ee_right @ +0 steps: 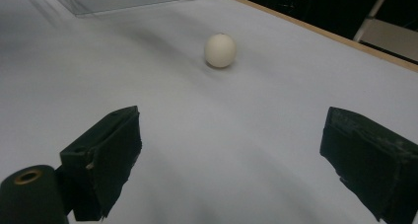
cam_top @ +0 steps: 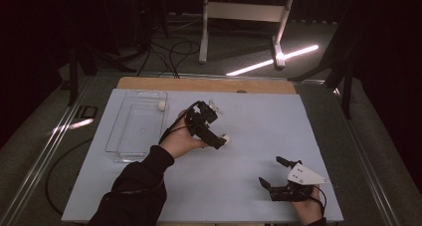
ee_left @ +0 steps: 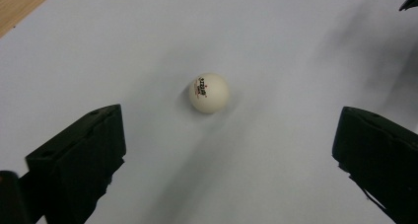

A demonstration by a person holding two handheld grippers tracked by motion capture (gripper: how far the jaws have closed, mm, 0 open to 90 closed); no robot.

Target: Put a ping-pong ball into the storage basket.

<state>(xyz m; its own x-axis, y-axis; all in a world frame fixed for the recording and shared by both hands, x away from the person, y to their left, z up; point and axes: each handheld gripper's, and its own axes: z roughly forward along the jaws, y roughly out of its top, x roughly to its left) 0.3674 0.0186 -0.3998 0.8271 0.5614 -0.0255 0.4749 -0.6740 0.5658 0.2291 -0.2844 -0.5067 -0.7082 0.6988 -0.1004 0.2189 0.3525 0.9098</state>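
A wooden table (cam_top: 149,83) is covered with a pale blue sheet (cam_top: 259,121). On the sheet lies a clear plastic rectangular tray (cam_top: 122,136) at the left, and a small white ball (cam_top: 226,139) lies near the middle.

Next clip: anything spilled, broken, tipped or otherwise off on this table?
Nothing stands out. One white ball lies loose on the pale mat between the left gripper's open jaws, another ball sits in the clear tray, which lies flat. The right gripper is open too.
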